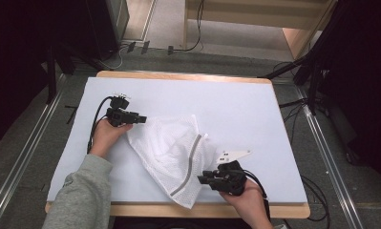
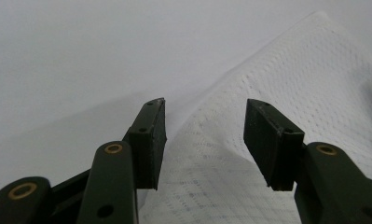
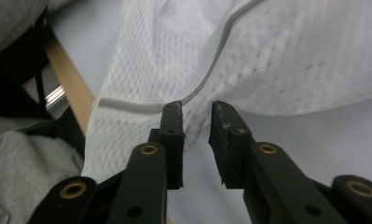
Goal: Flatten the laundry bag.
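Observation:
A white mesh cloth [image 1: 174, 148] with a grey strip [image 1: 190, 162] along one edge lies crumpled in the middle of the white table cover [image 1: 236, 105]. My left gripper [image 1: 142, 119] sits at the cloth's upper left corner. In the left gripper view it [image 2: 204, 140] stands open, with the mesh [image 2: 291, 79] lying between and beyond the jaws, untouched by the pads. My right gripper [image 1: 201, 180] is at the cloth's lower right edge. In the right gripper view it [image 3: 196, 112] stands slightly open, and the mesh [image 3: 291, 56] with its grey strip [image 3: 211, 70] runs just past the fingertips.
The wooden table edge [image 1: 178, 210] runs close under the cloth's lowest corner. A grey sleeve [image 1: 83, 195] comes in at the lower left. Cables and metal rails lie on the floor around the table.

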### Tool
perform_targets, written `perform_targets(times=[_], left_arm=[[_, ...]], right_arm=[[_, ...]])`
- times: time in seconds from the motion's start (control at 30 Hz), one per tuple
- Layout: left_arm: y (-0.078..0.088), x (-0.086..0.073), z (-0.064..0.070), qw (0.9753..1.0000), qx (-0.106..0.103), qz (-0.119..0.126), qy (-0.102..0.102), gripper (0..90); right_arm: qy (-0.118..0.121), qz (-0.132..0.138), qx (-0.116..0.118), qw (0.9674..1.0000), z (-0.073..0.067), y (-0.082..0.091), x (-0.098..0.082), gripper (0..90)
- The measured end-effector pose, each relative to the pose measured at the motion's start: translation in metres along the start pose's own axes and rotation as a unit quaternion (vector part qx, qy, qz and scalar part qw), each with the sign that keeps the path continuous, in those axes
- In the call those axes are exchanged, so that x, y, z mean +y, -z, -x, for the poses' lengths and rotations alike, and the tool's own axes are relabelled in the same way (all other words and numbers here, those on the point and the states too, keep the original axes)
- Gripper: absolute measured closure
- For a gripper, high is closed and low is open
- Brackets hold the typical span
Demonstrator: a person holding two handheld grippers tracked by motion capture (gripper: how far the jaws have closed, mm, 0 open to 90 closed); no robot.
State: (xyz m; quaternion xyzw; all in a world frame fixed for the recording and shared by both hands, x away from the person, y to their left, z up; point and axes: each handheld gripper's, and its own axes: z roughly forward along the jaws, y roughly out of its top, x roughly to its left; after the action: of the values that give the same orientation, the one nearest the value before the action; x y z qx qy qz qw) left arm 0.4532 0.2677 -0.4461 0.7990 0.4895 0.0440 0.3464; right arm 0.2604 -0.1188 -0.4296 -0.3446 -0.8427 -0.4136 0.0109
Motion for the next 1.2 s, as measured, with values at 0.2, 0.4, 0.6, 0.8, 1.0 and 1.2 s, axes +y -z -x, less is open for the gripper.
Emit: perform_targets(times=[0.2,0.4,0.6,0.8,1.0,1.2], left_arm=[[-0.005,-0.001,0.003,0.9997,0.007,-0.012,-0.018,51.6],[-0.005,-0.003,0.005,0.999,0.03,-0.01,-0.034,59.9],[-0.005,-0.004,0.006,0.999,0.029,-0.014,-0.031,75.0],[-0.006,-0.004,0.005,0.9989,0.021,-0.023,-0.035,90.0],[-0.002,-0.003,-0.005,0.9998,-0.006,-0.017,0.005,90.0],[0.014,-0.005,-0.021,0.9989,0.0,0.02,0.042,90.0]], right_arm=[[0.008,0.055,-0.046,0.9974,0.021,0.017,0.016,62.2],[0.011,0.067,-0.081,0.9944,0.04,0.007,0.031,48.0],[0.005,0.046,-0.071,0.9964,0.05,-0.013,0.049,39.9],[-0.029,0.008,-0.047,0.9984,0.068,-0.044,0.055,44.6],[-0.025,-0.022,-0.061,0.9976,0.073,-0.051,0.048,77.8],[-0.028,-0.005,-0.048,0.9984,0.072,-0.038,0.05,90.0]])
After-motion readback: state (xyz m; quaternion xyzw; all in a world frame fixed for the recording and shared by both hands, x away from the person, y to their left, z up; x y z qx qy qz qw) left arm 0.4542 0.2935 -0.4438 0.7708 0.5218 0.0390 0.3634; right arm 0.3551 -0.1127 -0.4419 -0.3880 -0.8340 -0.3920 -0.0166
